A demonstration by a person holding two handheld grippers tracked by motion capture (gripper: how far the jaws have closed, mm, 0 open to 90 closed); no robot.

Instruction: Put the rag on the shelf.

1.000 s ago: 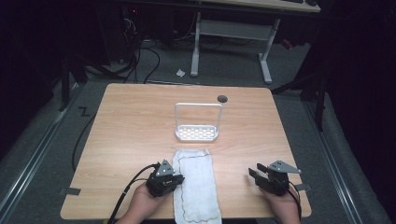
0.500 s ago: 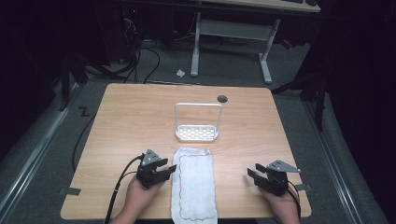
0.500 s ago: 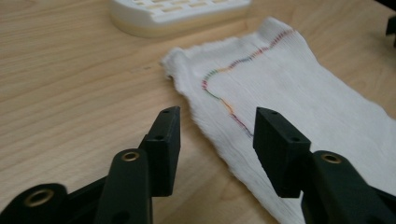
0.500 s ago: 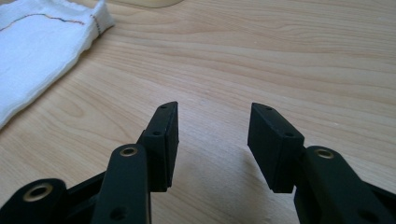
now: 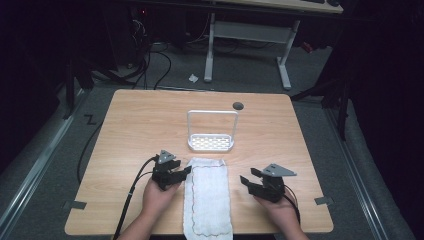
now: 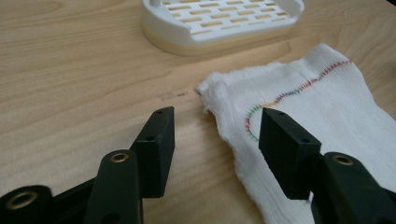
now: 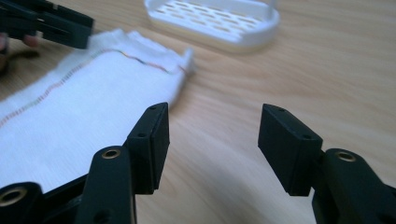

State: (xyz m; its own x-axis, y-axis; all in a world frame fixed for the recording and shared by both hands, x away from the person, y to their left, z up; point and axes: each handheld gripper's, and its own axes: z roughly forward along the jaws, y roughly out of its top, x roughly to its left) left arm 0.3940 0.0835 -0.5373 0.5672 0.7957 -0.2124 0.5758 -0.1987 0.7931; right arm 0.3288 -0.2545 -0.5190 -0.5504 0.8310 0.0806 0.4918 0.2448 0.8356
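My left tool [image 5: 184, 172] and right tool [image 5: 247, 180] have both just been opening and now stand wide with nothing between the jaws. The one white towel [image 5: 207, 200] lies flat at the middle of the worktop's [image 5: 135, 125] near edge, its far end just short of the one white rack [image 5: 211, 142]. To regrasp well, I'd pinch both far corners evenly, low against the wood.

Bright lit tabletop, dark surroundings, softly blurred close-ups.
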